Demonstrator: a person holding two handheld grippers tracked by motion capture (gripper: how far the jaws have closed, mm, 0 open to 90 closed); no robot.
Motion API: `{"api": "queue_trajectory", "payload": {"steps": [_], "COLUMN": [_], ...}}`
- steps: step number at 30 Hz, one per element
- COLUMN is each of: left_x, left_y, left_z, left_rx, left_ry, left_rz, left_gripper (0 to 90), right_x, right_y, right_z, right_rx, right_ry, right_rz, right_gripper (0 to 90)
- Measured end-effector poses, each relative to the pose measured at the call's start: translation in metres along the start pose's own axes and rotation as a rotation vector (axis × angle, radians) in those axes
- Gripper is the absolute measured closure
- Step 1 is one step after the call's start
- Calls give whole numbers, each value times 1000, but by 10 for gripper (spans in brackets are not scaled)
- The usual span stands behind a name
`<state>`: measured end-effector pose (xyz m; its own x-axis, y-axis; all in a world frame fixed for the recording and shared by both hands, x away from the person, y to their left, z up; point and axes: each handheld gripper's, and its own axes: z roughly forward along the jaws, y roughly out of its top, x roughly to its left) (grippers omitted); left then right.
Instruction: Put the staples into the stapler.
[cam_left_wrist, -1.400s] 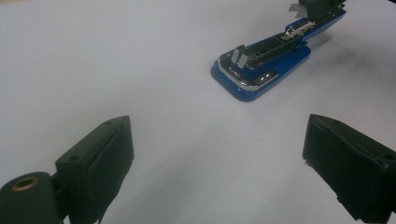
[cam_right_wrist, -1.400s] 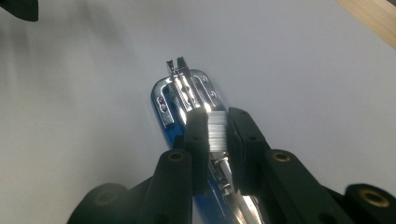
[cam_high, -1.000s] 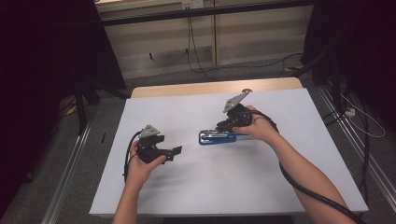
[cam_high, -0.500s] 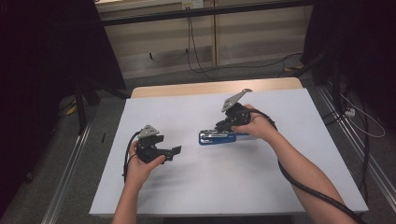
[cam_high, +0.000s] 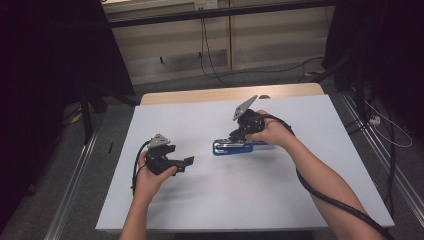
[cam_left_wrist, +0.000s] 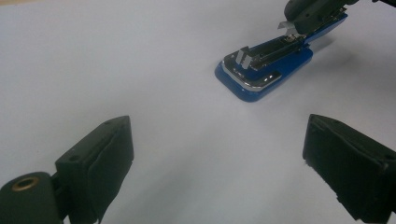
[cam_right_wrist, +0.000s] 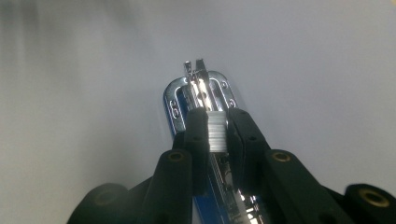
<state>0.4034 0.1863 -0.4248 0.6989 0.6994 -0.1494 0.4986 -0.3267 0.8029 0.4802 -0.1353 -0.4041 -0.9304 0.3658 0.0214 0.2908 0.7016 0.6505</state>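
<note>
My left claw (cam_high: 186, 161) hangs spread over the white surface (cam_high: 210, 200), nothing between its jaws (stapler well ahead of it). Farther out, my right claw (cam_right_wrist: 217, 130) pinches a silvery strip of staples (cam_right_wrist: 216, 133) above the open blue stapler with chrome magazine (cam_high: 231, 147), mid-surface.

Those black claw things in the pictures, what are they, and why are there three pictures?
They are grabbers that a person holds, one in each hand. One camera looks down from above the white table. Each grabber also carries its own small camera, which gives the other two pictures.

A blue stapler lies open on the table. The right grabber pinches a small silvery strip of staples just over the stapler's metal channel. The left grabber waits beside it on the table with its jaws wide apart, holding nothing.
</note>
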Motion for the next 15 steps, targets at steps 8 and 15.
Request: {"api": "queue_trajectory", "payload": {"steps": [8,15], "left_x": [1,1], "left_y": [0,-1], "left_z": [-1,0], "left_rx": [-4,0], "left_ry": [1,-2], "left_rz": [-6,-9], "left_gripper": [89,89], "right_x": [-3,-5], "right_y": [6,9], "right_z": [4,6], "right_rx": [43,73], "right_ry": [5,14], "right_rz": [-25,-33], "right_gripper": [795,795]}}
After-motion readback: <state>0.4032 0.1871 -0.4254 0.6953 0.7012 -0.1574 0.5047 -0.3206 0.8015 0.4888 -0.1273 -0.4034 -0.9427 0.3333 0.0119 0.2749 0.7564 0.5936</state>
